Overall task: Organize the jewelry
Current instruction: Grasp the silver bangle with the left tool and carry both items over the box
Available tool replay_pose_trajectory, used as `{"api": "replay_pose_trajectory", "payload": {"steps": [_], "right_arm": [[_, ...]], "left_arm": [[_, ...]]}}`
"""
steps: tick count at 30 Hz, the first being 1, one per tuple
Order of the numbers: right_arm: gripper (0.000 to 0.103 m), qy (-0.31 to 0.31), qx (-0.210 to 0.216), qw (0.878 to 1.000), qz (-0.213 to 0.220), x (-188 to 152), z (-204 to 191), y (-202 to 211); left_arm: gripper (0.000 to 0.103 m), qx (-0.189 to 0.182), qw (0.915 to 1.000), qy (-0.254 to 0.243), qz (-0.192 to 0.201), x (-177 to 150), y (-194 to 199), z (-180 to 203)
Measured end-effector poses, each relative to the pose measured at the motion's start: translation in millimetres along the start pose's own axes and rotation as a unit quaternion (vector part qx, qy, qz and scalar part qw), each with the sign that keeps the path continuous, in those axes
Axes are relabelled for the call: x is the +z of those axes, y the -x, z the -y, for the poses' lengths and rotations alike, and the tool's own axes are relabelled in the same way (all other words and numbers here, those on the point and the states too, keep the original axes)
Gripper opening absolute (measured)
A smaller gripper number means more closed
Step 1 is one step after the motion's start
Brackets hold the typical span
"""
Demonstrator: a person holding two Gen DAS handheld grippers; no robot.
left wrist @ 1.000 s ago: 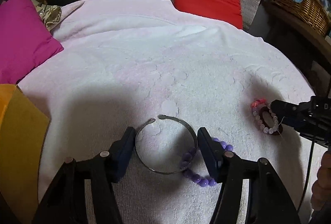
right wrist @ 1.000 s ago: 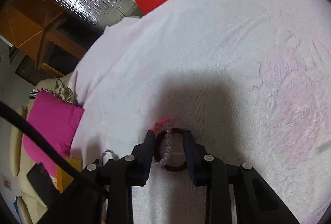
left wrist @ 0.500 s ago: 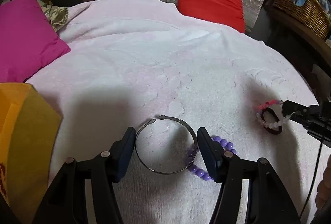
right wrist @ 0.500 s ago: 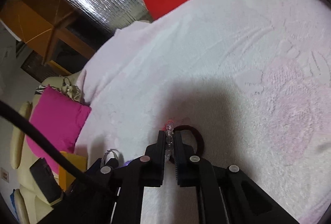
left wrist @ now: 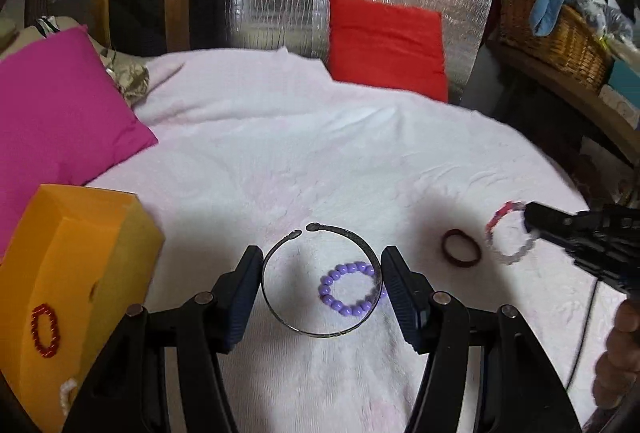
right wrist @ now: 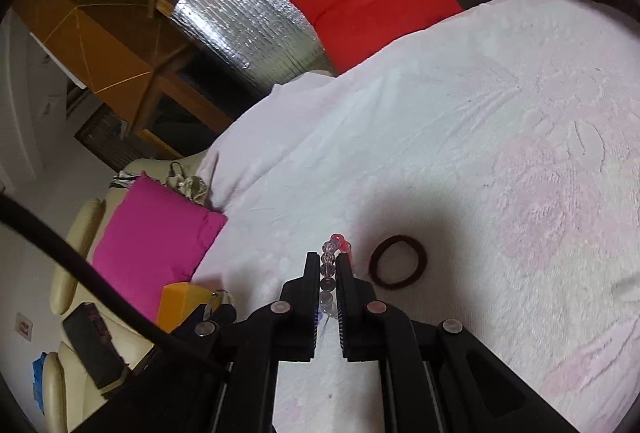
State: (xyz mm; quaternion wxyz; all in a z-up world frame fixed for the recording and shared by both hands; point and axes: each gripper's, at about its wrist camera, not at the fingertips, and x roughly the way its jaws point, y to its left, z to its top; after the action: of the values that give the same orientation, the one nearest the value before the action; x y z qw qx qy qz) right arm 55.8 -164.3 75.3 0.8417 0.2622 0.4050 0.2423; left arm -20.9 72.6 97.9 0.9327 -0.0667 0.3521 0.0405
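My left gripper (left wrist: 322,275) stands open around a silver open bangle (left wrist: 320,281) that it seems to hold by its sides above the pink-white towel (left wrist: 320,153). A purple bead bracelet (left wrist: 350,289) lies on the towel beneath it. My right gripper (right wrist: 329,265), also in the left wrist view (left wrist: 532,219), is shut on a clear and pink bead bracelet (right wrist: 328,265), lifted off the towel; it hangs blurred in the left wrist view (left wrist: 508,237). A dark red ring band (right wrist: 397,262) lies on the towel beside it and shows in the left wrist view (left wrist: 461,248).
An orange box (left wrist: 72,273) with a red bead bracelet (left wrist: 45,325) inside stands at the left; it also shows in the right wrist view (right wrist: 178,303). A magenta cushion (left wrist: 52,113) lies at far left, a red cushion (left wrist: 386,45) at the back, a wicker basket (left wrist: 560,33) at the right.
My right gripper shut on the clear bead bracelet and lifted it off the dark red band, which stays on the towel. My left gripper rose with the bangle; the purple bracelet stayed down.
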Motion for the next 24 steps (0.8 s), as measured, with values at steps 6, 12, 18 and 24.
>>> {"api": "replay_pose_trajectory", "payload": {"steps": [6, 12, 18, 24], "right_arm": [[0.009, 0.027, 0.025, 0.999, -0.011, -17.0, -35.2, -0.2], [0.009, 0.064, 0.061, 0.996, -0.026, -40.2, -86.7, -7.7], [0.009, 0.108, 0.102, 0.988, -0.047, -78.1, -146.1, -18.8], [0.009, 0.153, 0.136, 0.976, -0.077, -121.0, -206.0, -38.6]], "left_arm": [[0.062, 0.016, 0.9993, 0.021, 0.026, -9.1, 47.7, -13.8], [0.062, 0.021, 0.997, 0.055, 0.05, -28.2, 97.4, -42.8], [0.062, 0.069, 0.9911, 0.087, 0.074, -50.3, 146.1, -106.9], [0.062, 0.128, 0.9824, 0.122, 0.062, -72.7, 163.0, -175.2]]}}
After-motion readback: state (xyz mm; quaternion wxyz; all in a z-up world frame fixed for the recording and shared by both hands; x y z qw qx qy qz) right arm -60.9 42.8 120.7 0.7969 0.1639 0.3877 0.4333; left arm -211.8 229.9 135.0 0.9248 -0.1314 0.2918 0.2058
